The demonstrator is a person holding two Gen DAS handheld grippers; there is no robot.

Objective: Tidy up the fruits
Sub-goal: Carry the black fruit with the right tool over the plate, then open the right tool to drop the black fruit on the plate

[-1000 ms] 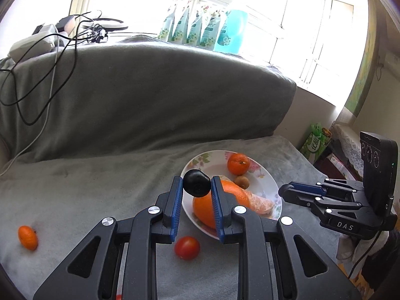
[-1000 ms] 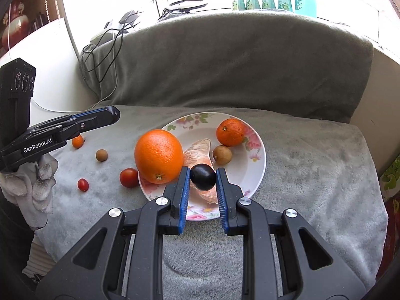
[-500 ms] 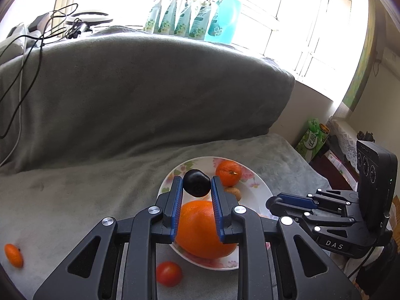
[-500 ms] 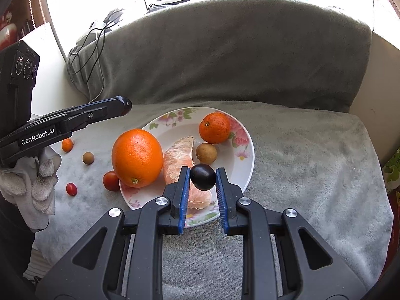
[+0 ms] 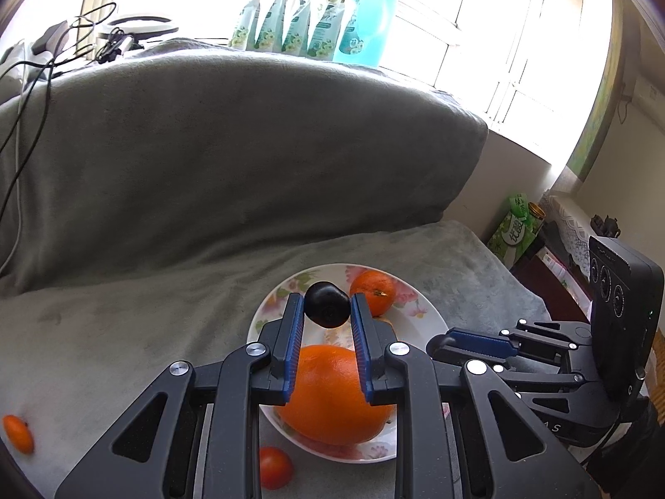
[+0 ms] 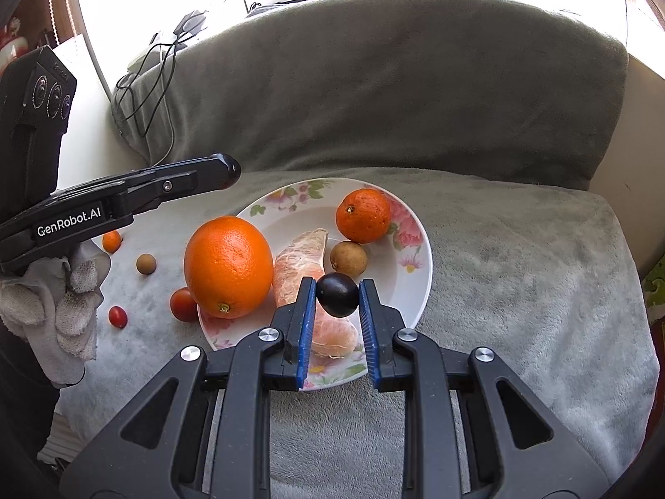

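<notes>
My left gripper [image 5: 326, 308] is shut on a dark round fruit [image 5: 328, 314] and hangs over the floral plate [image 5: 426, 326], above the large orange [image 5: 332, 395] and beside a mandarin [image 5: 372, 291]. My right gripper [image 6: 337, 293] is shut on a second dark fruit [image 6: 337, 296] over the near side of the plate [image 6: 411, 287]. On that plate lie the large orange [image 6: 227, 266], a peeled citrus piece [image 6: 299, 266], a brown longan [image 6: 348, 258] and the mandarin [image 6: 363, 215]. The left gripper [image 6: 224, 170] also shows from the side in the right wrist view.
Off the plate, on the grey blanket, lie a cherry tomato [image 6: 183, 304], a small red tomato [image 6: 117, 317], a longan [image 6: 146, 264] and a kumquat [image 6: 111, 241]. A gloved hand [image 6: 62, 303] holds the left gripper. The sofa back [image 6: 374, 83] rises behind, with cables [image 6: 141, 95] at its left.
My left gripper has carried its dark fruit to the right, from the plate's left edge to over the plate. The right gripper has barely shifted and keeps its fruit.
</notes>
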